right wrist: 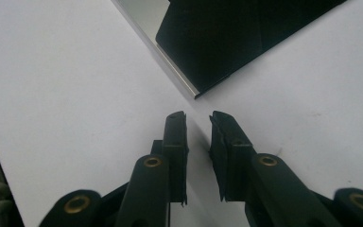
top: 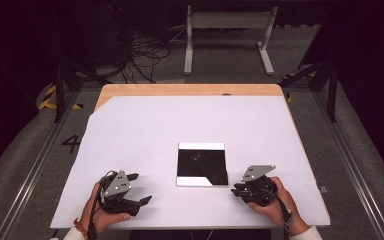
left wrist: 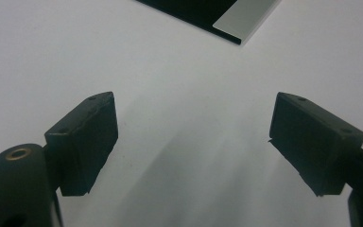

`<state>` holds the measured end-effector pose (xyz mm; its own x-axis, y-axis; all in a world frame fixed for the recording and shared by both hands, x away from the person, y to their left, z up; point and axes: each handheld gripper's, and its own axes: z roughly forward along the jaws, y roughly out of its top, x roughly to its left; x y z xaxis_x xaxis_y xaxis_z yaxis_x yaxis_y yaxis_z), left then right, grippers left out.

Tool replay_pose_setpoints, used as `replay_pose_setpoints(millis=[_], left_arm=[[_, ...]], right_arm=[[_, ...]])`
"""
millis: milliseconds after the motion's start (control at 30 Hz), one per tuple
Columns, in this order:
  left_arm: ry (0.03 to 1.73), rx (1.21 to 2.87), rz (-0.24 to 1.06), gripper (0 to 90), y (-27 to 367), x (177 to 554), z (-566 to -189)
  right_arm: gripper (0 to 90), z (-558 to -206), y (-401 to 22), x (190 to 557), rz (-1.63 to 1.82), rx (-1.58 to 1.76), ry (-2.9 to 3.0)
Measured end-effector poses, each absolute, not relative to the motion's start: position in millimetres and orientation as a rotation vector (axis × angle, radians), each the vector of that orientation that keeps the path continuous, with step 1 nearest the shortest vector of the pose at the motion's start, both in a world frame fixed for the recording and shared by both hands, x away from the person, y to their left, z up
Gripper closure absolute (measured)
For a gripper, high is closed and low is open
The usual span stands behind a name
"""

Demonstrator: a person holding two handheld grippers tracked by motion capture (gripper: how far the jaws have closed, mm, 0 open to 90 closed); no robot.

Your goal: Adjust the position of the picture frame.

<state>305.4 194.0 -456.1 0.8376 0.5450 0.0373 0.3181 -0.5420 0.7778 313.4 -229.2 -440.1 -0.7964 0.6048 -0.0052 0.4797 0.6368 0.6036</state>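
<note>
A flat, glossy black square panel [top: 202, 164] with pale strips along its far and near edges lies on the white sheet [top: 155, 125], near the front middle. My left gripper [top: 140, 188] rests on the sheet to the panel's left, its jaws wide open with nothing between them. In the left gripper view the left gripper [left wrist: 194, 101] faces the panel's corner [left wrist: 189, 12], well short of it. My right gripper [top: 236, 189] sits just right of the panel's near right corner. In the right gripper view its jaws [right wrist: 197, 117] stand a narrow gap apart, empty, a little short of the panel's corner [right wrist: 236, 33].
The white sheet covers a wooden table whose bare far edge [top: 190, 90] shows. Behind the table, on the floor, stand a white frame [top: 227, 30] and a tangle of cables [top: 145, 50]. Dark stands flank the table on both sides.
</note>
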Motion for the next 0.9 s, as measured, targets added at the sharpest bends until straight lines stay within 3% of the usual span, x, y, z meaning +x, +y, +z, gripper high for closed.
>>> replay_pose_setpoints(millis=[200, 400, 900], left_arm=[[0.623, 2.188, 0.343, 16.9, 192.0, 305.6, -457.5], [0.621, 2.194, 0.335, 16.9, 191.1, 304.8, -459.2], [0.622, 2.197, 0.319, 17.0, 188.5, 306.9, -460.2]], right_arm=[[77.4, -440.1, -225.2, 316.3, 0.862, 0.889, 2.665], [85.5, -435.2, -212.9, 320.6, 0.732, 0.854, 2.702], [85.7, -435.1, -209.6, 334.8, 0.756, 0.864, 2.739]])
